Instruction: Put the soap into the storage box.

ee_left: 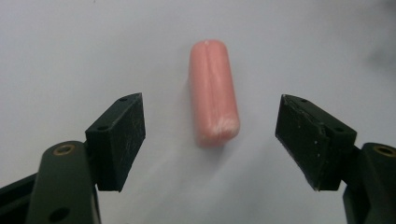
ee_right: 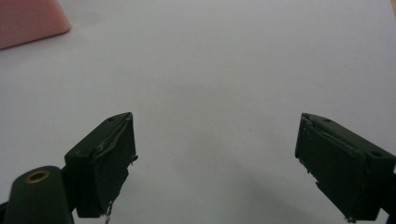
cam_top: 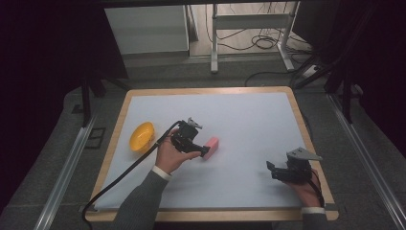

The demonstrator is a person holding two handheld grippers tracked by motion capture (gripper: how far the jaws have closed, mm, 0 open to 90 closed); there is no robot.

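Note:
A pink oblong block lies on the white table sheet near the middle. My left gripper sits just left of it, and in the left gripper view the pink block lies lengthwise ahead of the left gripper, whose jaws stand wide open on either side of its near end without touching it. My right gripper rests near the table's front right, open, with nothing between its jaws. In the right gripper view the right gripper faces bare sheet, with the pink block's corner at top left.
A yellow bowl sits at the sheet's left edge. A black cable trails from the left gripper across the front left of the table. Wooden table edges frame the sheet. Desk legs and cables stand on the floor beyond.

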